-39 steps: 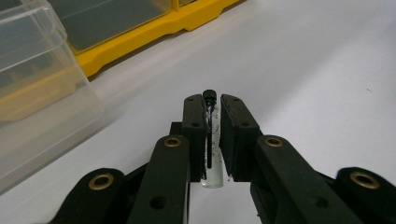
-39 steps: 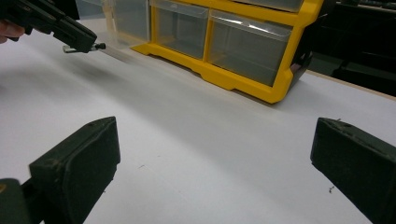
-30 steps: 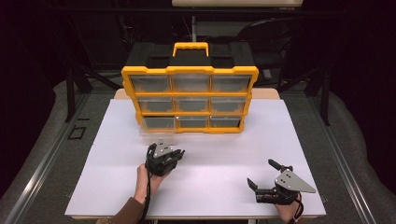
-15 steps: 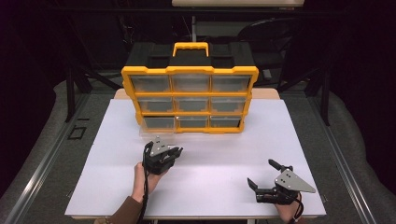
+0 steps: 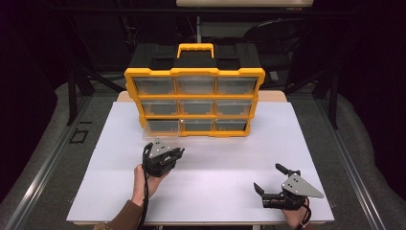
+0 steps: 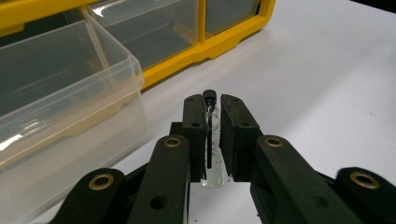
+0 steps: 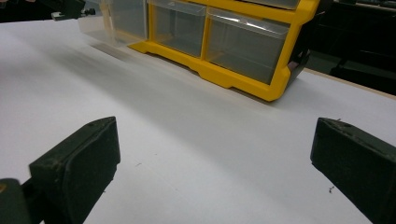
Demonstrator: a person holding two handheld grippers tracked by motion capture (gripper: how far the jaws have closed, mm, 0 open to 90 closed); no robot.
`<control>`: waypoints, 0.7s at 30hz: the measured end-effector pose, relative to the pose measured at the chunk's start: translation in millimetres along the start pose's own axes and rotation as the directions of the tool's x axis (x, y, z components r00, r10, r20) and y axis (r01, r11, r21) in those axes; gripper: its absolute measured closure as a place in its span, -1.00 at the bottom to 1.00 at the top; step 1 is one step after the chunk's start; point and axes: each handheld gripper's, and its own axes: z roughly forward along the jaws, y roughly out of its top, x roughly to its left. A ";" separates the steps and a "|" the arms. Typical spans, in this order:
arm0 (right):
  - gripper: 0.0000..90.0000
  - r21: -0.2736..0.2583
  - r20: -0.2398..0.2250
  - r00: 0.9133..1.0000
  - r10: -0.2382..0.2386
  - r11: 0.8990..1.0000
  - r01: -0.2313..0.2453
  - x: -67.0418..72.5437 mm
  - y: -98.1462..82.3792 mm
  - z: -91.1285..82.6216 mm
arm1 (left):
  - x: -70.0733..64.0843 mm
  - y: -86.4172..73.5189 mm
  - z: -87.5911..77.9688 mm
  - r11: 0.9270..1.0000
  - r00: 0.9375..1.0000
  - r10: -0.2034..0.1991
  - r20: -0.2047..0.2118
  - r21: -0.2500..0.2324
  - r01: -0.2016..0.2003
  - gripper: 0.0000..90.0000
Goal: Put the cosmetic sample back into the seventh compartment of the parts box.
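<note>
My left gripper (image 5: 176, 152) is held above the white table (image 5: 215, 158), just in front of the yellow drawer cabinet (image 5: 194, 73), my forearm reaching up from the near edge; its jaws are clamped on a small clear vial (image 6: 212, 140) with a black cap, close beside the pulled-out bottom-left drawer (image 6: 65, 93); my right gripper (image 5: 268, 184) lies low at the near right, well apart from the cabinet, jaws spread wide, gripping nothing
</note>
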 end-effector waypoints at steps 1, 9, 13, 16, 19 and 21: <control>-0.98 -0.002 -0.001 1.000 -0.007 1.000 0.007 0.3 0.2 -0.1 | 0.4 0.8 -1.1 1.000 1.000 -0.002 -0.002 -0.004 0.002 0.79; -0.98 0.001 0.000 1.000 -0.002 1.000 0.002 0.0 -0.1 0.7 | 3.7 4.6 -5.8 1.000 1.000 0.002 -0.007 -0.014 -0.002 0.79; -0.98 0.000 0.000 1.000 -0.004 1.000 0.004 1.0 0.2 0.3 | 4.1 7.2 -9.0 1.000 1.000 0.007 -0.011 -0.024 -0.007 0.79; -0.98 0.000 0.001 1.000 -0.002 1.000 0.002 0.4 -0.2 0.7 | 5.6 9.2 -10.7 0.999 1.000 0.007 -0.014 -0.033 -0.007 0.79; -0.98 0.001 0.000 1.000 -0.003 1.000 0.003 0.3 -0.4 1.1 | 7.8 10.7 -13.2 0.999 1.000 0.005 -0.019 -0.038 -0.006 0.79; -0.98 0.002 -0.003 1.000 -0.004 1.000 0.004 1.5 0.0 1.1 | 9.1 11.9 -15.0 0.999 1.000 0.002 -0.023 -0.043 -0.003 0.79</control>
